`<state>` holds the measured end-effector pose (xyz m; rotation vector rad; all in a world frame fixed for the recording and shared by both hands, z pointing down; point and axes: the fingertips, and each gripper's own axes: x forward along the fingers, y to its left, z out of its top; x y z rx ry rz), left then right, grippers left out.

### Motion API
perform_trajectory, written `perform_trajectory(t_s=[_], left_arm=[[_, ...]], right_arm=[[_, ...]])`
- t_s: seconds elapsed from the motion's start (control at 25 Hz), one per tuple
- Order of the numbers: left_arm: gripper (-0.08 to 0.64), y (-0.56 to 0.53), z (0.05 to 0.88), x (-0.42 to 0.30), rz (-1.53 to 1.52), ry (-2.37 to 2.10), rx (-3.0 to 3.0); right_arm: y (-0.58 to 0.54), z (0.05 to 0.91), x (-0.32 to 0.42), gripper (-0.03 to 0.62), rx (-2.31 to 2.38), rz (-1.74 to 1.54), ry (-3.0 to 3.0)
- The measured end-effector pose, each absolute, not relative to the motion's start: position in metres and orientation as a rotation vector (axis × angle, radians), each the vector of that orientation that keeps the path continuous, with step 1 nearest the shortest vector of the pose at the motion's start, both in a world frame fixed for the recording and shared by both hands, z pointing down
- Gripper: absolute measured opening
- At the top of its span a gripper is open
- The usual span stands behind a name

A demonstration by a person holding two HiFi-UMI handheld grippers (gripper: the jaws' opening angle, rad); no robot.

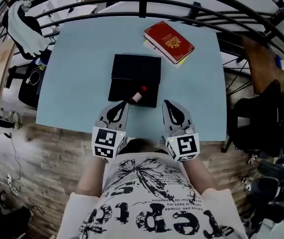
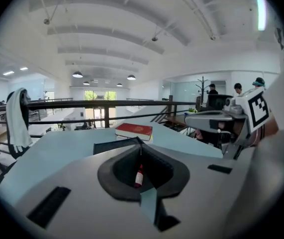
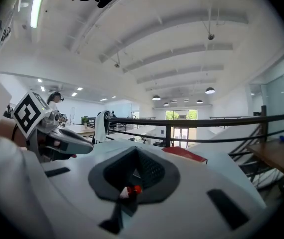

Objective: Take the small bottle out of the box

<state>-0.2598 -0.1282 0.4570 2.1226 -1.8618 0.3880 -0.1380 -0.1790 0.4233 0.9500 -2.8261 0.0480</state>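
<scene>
An open black box [image 1: 134, 78] lies mid-table. A small bottle [image 1: 139, 94] with a red cap rests in its near half, on its side. My left gripper [image 1: 123, 103] is shut and empty, its tips just short of the box's near edge, left of the bottle. My right gripper [image 1: 166, 103] is also shut and empty, just right of the box's near corner. In the left gripper view the bottle [image 2: 139, 176] shows through the closed jaws' hollow, and in the right gripper view the bottle [image 3: 130, 190] shows the same way.
A red book [image 1: 169, 41] lies on yellow paper at the far right of the pale blue table [image 1: 72, 68]. A black railing [image 1: 142, 4] runs behind the table. A cloth [image 1: 25, 26] hangs on it at the left. A dark chair [image 1: 261, 118] stands to the right.
</scene>
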Motion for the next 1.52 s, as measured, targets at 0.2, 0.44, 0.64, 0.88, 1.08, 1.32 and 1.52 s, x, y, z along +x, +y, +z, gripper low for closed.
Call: perform_trajectory(t_s=[0.2,0.44,0.64,0.88,1.08,1.32,1.52], left_arm=[[0.023,-0.167,0.506,-0.264,0.556,-1.596,2.181],[0.098,-0.198,0.561,-0.259,0.679,-1.384,2.109],[0.152,-0.216,0.598,-0.251,0.764,-1.275,2.021],[0.244,-0.231,0.641,-0.246,0.879,-1.188,1.888],[0.252,-0.232,0.665,-0.243,1.007,-1.144,1.833],[0.252,-0.227,0.689,-0.241,1.17,-1.071,1.806],[0.242,-0.23,0.691,-0.244,1.206,-1.106,1.797]], right_arm=[[-0.198,0.435,-0.152,0.009,1.102,0.113,-2.752],[-0.211,0.452,-0.147,0.01,1.192,0.165,-2.66],[-0.226,0.458,-0.142,0.009,1.186,0.179,-2.627],[-0.246,0.459,-0.142,0.009,1.144,0.182,-2.633],[-0.258,0.464,-0.134,0.01,1.138,0.199,-2.62],[-0.269,0.469,-0.127,0.01,1.143,0.216,-2.613],[-0.276,0.471,-0.121,0.009,1.158,0.225,-2.603]])
